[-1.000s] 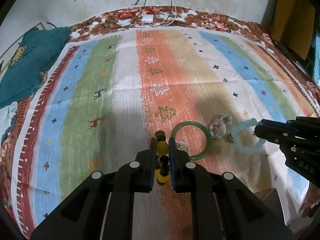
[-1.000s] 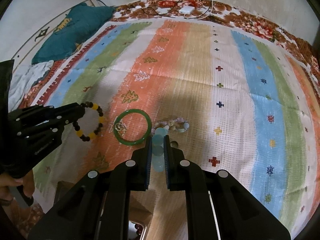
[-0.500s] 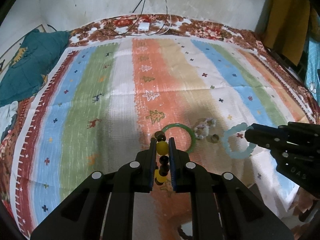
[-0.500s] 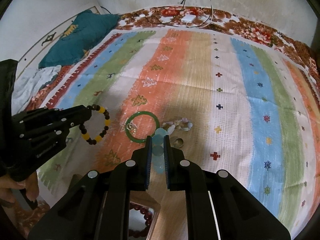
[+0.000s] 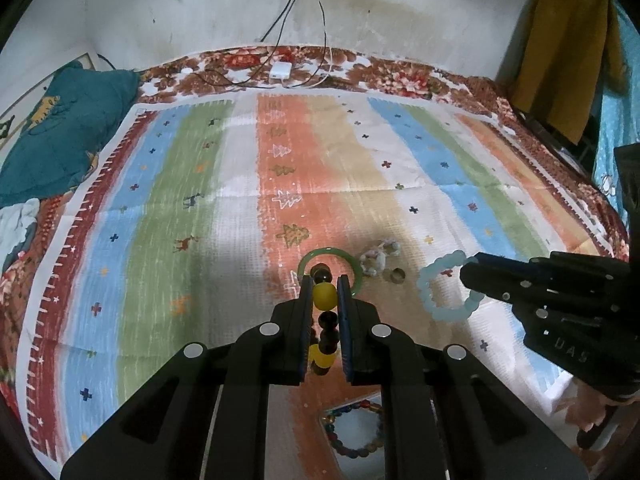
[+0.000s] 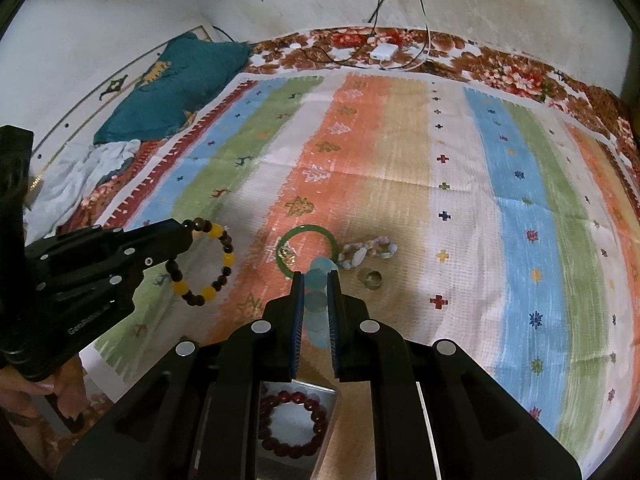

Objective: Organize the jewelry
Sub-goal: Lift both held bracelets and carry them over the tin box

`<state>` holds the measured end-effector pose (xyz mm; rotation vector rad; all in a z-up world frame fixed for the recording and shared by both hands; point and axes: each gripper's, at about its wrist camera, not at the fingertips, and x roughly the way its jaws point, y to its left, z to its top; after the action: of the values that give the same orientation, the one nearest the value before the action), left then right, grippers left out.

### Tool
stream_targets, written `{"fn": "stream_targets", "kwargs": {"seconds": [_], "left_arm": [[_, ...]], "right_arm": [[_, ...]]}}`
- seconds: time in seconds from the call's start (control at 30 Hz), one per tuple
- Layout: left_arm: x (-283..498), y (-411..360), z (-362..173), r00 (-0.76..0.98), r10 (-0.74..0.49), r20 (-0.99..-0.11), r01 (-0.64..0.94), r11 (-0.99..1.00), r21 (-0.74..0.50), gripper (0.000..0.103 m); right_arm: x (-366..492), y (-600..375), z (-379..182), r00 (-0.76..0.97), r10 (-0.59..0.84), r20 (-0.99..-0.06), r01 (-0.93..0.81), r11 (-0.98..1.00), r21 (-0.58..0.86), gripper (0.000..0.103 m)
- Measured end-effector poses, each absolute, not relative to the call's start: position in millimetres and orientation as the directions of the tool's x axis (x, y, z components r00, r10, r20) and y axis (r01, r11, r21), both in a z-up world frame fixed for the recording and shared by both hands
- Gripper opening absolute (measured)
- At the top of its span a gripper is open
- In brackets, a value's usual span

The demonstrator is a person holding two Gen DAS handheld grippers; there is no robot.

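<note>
My left gripper (image 5: 325, 280) is shut on a yellow-and-dark bead bracelet (image 5: 324, 296), held above the striped cloth; the bracelet also shows in the right wrist view (image 6: 202, 262). My right gripper (image 6: 314, 276) is shut on a pale blue bead bracelet (image 6: 318, 304), which hangs from it in the left wrist view (image 5: 442, 290). A green bangle (image 6: 306, 254), a shell bracelet (image 6: 366, 252) and a small ring (image 6: 370, 278) lie on the cloth. Below the grippers, a box holds a dark red bead bracelet (image 6: 294, 424) and a multicoloured bead bracelet (image 5: 354, 428).
The striped cloth (image 5: 200, 240) covers a bed with a floral border. A teal pillow (image 5: 60, 132) lies at the far left. A white charger (image 5: 282, 70) with cables sits by the back wall. A mustard garment (image 5: 568, 48) hangs at the right.
Both grippers have lifted and pulled back toward me with their bracelets. The box with bracelets has come into view beneath them.
</note>
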<state>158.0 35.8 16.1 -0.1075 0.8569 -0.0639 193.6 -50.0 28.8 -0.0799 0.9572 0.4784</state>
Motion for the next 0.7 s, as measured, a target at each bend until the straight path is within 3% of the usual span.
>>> {"fn": "stream_targets", "kwargs": {"seconds": [0.7], "left_arm": [[114, 24, 38, 0.695, -0.147, -0.704, 0.055, 0.987, -0.151, 0.011]], "right_arm": [[157, -53, 45, 0.513, 0.377, -0.771, -0.459, 0.880, 0.125, 0.012]]}}
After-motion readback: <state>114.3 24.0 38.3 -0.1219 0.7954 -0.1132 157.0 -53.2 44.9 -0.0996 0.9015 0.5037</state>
